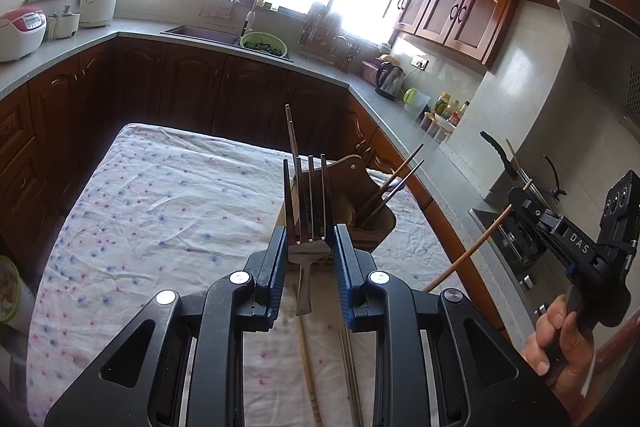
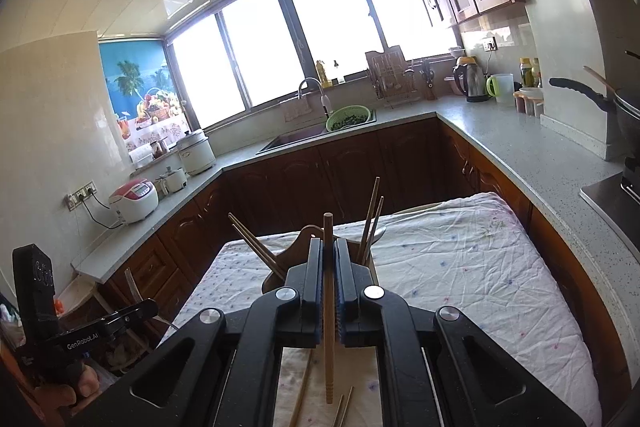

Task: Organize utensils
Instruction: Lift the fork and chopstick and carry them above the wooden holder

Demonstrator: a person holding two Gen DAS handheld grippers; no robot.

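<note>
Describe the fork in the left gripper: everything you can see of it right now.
The fork is shiny metal with four tines, pointing up and away from the left wrist camera. The left gripper is shut on it, its blue pads pressing the head from either side just below the tines. The narrow handle hangs down between the fingers, clear above the floral tablecloth. Behind it stands the wooden utensil holder with chopsticks in it. The fork touches nothing but the pads.
</note>
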